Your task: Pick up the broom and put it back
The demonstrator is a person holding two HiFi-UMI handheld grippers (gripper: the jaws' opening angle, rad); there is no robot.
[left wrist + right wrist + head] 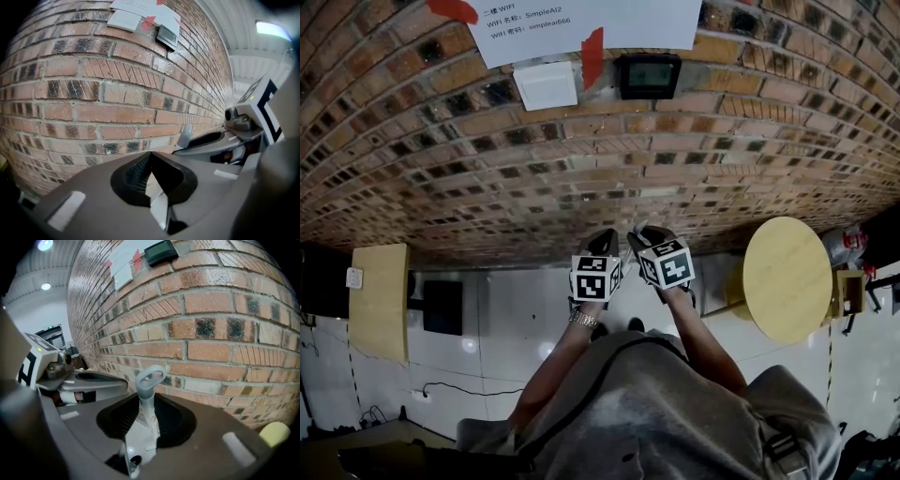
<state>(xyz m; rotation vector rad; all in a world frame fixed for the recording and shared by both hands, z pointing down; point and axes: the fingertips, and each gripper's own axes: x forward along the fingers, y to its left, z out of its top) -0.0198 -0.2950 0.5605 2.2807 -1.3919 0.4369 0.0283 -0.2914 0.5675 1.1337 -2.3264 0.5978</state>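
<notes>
The broom's grey handle end (149,380), with a hanging loop at its tip, stands upright between the jaws of my right gripper (147,401), which is shut on it close to the brick wall. The same loop (185,136) shows in the left gripper view, sticking out of the right gripper (211,140). My left gripper (150,157) is just to the left of it, jaw tips together and nothing between them. In the head view both grippers (602,239) (645,234) point at the foot of the wall. The broom's lower shaft and head are hidden.
The brick wall (581,178) fills the space ahead, with a paper notice (581,23), a white switch box (546,84) and a black display (649,75) on it. A round wooden table (787,278) stands to the right, a wooden panel (380,300) to the left.
</notes>
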